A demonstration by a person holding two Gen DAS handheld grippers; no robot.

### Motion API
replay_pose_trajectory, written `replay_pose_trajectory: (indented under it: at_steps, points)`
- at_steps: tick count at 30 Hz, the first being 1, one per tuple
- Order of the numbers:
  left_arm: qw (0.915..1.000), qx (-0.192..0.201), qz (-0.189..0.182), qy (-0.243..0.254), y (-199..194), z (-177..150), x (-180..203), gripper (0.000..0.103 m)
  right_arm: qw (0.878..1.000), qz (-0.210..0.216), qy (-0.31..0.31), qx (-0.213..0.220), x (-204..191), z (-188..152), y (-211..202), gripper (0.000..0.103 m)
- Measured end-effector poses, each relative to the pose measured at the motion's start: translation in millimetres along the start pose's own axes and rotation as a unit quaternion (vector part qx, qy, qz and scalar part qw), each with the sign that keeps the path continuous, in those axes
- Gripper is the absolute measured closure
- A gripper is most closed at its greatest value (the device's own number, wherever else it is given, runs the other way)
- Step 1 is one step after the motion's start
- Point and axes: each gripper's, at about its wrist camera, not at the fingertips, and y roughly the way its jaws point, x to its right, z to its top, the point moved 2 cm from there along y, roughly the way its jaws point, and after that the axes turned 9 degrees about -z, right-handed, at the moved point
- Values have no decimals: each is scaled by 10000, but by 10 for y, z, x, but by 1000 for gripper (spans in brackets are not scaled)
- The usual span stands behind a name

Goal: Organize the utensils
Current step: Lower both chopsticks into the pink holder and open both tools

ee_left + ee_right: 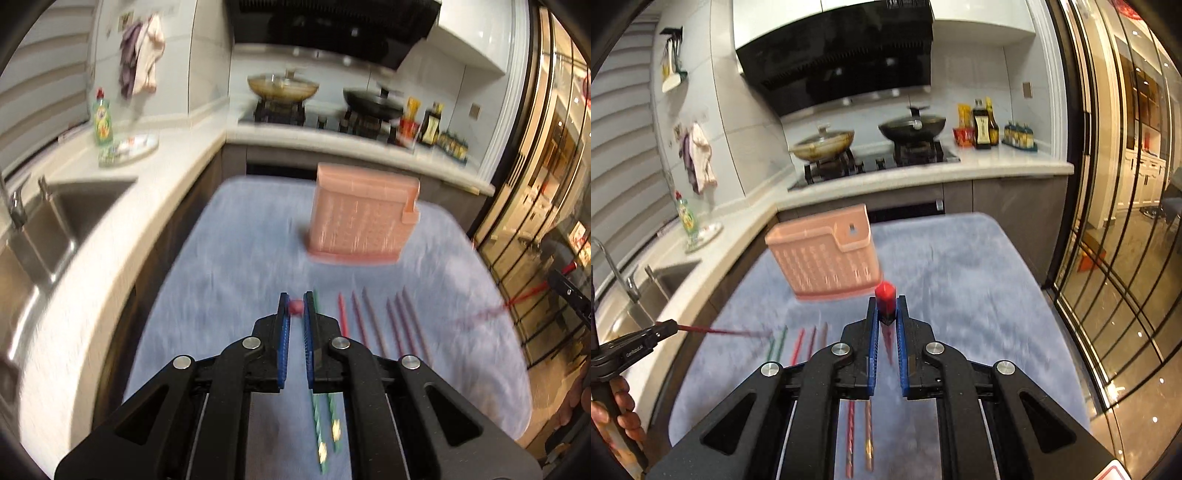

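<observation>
Both the left tongs and right tongs are clamped on red chopsticks near the pink holder, and thin grips may let either stick pivot and slip.

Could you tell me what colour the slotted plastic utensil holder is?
Salmon pink slotted plastic utensil holder; clearest in the right wrist view.

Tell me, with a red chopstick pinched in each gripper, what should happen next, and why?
Probably carry both toward the pink holder and tip them in. The left gripper and right gripper are each shut on a red chopstick, lifted off the blue cloth, while the holder stands upright ahead and more chopsticks wait on the cloth.
</observation>
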Motion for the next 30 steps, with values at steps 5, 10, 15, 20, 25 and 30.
replay_pose_trajectory:
  at_steps: [5, 10, 15, 20, 25, 30]
  points:
    - [9982, 586, -20, 111, -54, 702, 133, 96, 9991, 246, 81, 330, -139, 538, 39, 96]
    - [9935, 1114, -108, 227, -133, 1281, 299, 96, 9964, 514, 87, 667, -409, 1011, 116, 96]
    - [9862, 1614, -125, 335, -92, 1754, 466, 96, 9925, 714, 176, 975, -676, 1434, 364, 96]
    - [9811, 1904, -220, 275, 125, 2127, 564, 96, 9897, 801, 319, 1143, -845, 1767, 644, 96]
    - [9814, 1893, -150, 298, 457, 2246, 571, 96, 9907, 771, 442, 1027, -912, 1844, 1059, 96]
    - [9871, 1573, -146, 246, 829, 2088, 465, 96, 9934, 800, 483, 666, -873, 1615, 1447, 96]
